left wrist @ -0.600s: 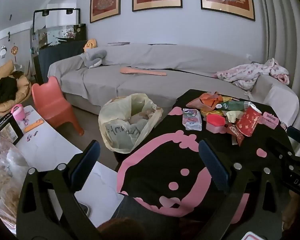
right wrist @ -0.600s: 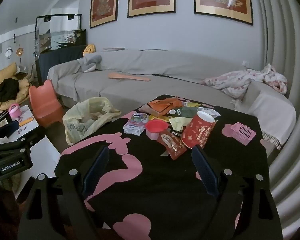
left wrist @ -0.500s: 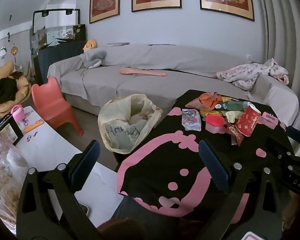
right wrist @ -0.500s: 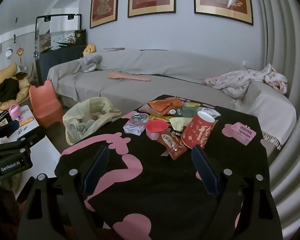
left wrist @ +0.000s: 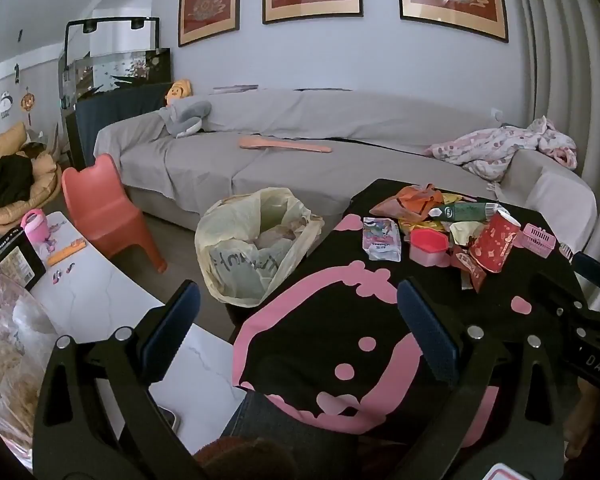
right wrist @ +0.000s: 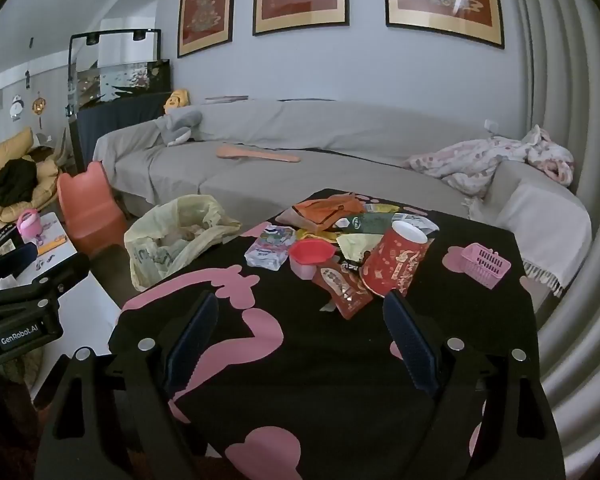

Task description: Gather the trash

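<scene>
- Right wrist view: you are holding the right gripper over the near part of the black table with pink shapes, its jaws standing wide apart with nothing between them.
- The trash pile is lying ahead of those fingers, toward the far half of the table: a red paper cup tipped on its side, a red snack wrapper just in front of it, a red plastic tub, and a white packet to the left.
- The red wrapper is sitting nearest your right fingertips, apart from them.
- A pink toy basket is resting to the right of the cup, clear of the pile.
- Left wrist view: you are keeping the left gripper spread wide and empty too, above the table's near left corner.
- The yellowish trash bag is standing open on the floor beside the table's left edge, ahead of your left finger.
- From here the pile is sitting ahead and to the right of the left gripper, well apart from its fingers.
</scene>
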The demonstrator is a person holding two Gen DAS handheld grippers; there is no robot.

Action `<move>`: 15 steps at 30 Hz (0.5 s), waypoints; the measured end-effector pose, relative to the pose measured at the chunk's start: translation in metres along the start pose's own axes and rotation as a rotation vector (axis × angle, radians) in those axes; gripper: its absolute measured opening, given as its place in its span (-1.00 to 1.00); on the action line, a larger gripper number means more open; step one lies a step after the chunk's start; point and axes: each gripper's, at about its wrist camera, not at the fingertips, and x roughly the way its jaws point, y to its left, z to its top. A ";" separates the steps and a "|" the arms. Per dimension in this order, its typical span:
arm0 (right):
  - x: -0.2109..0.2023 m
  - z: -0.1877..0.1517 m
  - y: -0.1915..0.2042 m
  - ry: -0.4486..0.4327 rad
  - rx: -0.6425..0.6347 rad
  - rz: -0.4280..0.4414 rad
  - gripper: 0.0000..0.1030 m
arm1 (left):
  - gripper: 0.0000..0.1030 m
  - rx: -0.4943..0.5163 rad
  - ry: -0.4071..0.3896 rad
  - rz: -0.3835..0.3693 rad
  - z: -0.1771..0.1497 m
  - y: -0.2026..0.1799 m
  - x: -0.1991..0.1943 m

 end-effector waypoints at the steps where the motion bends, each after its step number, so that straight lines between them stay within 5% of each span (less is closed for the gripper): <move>1: 0.000 0.000 -0.001 0.000 0.001 -0.001 0.57 | 0.83 0.001 0.003 0.000 0.000 0.000 0.000; 15: 0.000 -0.002 -0.004 0.003 0.008 -0.001 0.57 | 0.83 -0.003 0.024 0.004 -0.002 -0.001 0.003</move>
